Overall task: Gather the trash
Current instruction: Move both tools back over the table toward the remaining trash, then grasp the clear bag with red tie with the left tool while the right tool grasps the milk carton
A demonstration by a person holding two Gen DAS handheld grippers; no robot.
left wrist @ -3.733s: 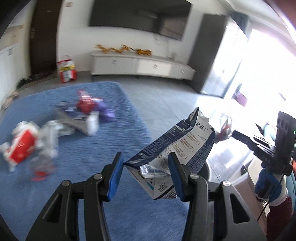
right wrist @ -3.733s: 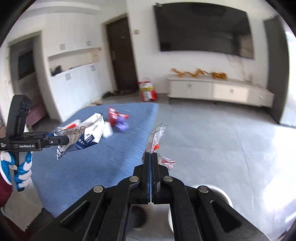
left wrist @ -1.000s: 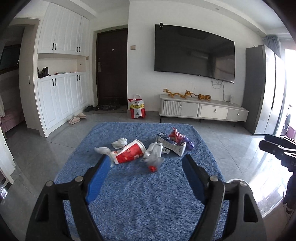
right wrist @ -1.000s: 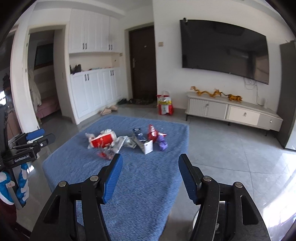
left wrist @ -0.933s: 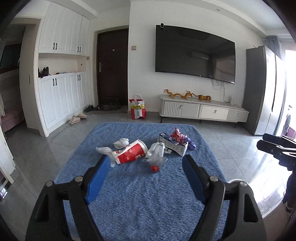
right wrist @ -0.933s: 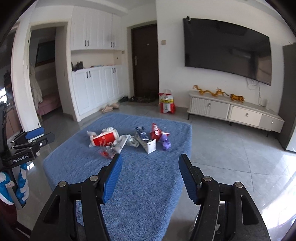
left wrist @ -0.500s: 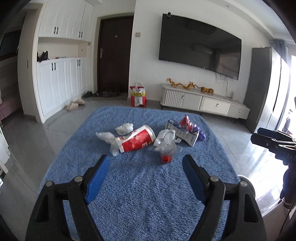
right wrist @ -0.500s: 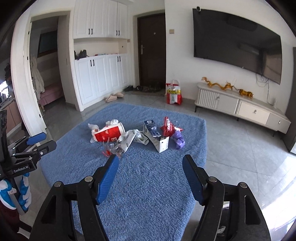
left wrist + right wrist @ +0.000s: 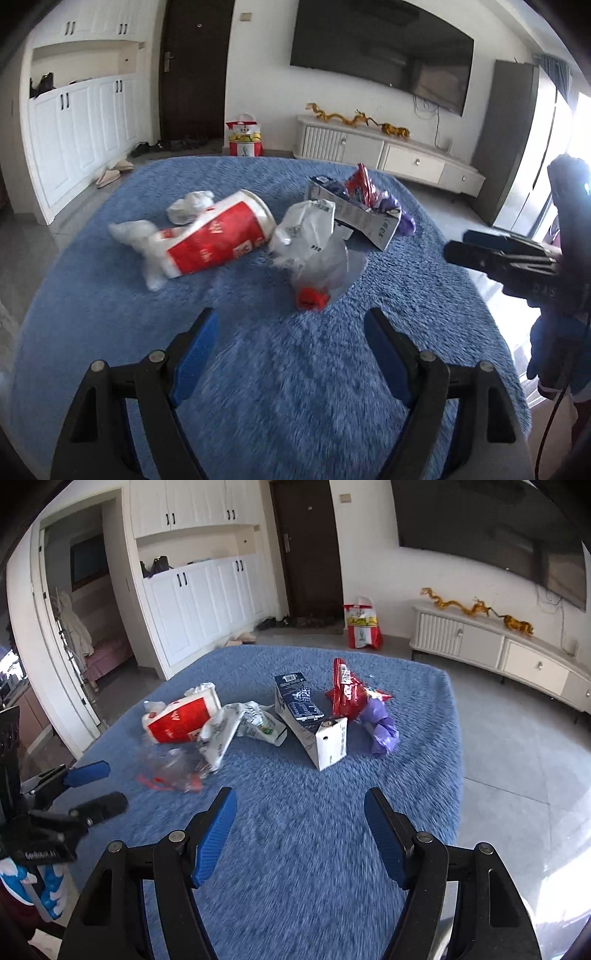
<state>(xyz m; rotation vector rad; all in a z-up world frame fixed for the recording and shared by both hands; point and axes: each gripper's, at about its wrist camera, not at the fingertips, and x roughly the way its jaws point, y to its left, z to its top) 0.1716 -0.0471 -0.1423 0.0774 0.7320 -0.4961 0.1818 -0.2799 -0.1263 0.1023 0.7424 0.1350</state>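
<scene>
— Why lying like that, all in one heap?

— Looks like loose trash waiting for pick-up on the desk (image 9: 258,387) with the blue plush cover. Red paper cup (image 9: 218,236) on its side, in the left part of the heap. White crumpled tissue (image 9: 190,206) just behind the cup, touching or nearly so. Clear plastic bag (image 9: 321,266) with a red piece just right of the cup's mouth. Blue-and-white carton (image 9: 314,723) beyond that bag, then red snack wrapper (image 9: 347,694) and purple wrapper (image 9: 382,731), farthest from the cup.

— And the left claw (image 9: 291,343)?

— Spread wide, empty, touching nothing. Hanging above the cover on the near side of the cup, aimed between cup and bag. Probably kept so wide to take a bulky piece.

— The right claw (image 9: 299,823)?

— Also wide apart and empty, well to the right of the cup, pointed toward the carton. Nothing lifted yet.
</scene>
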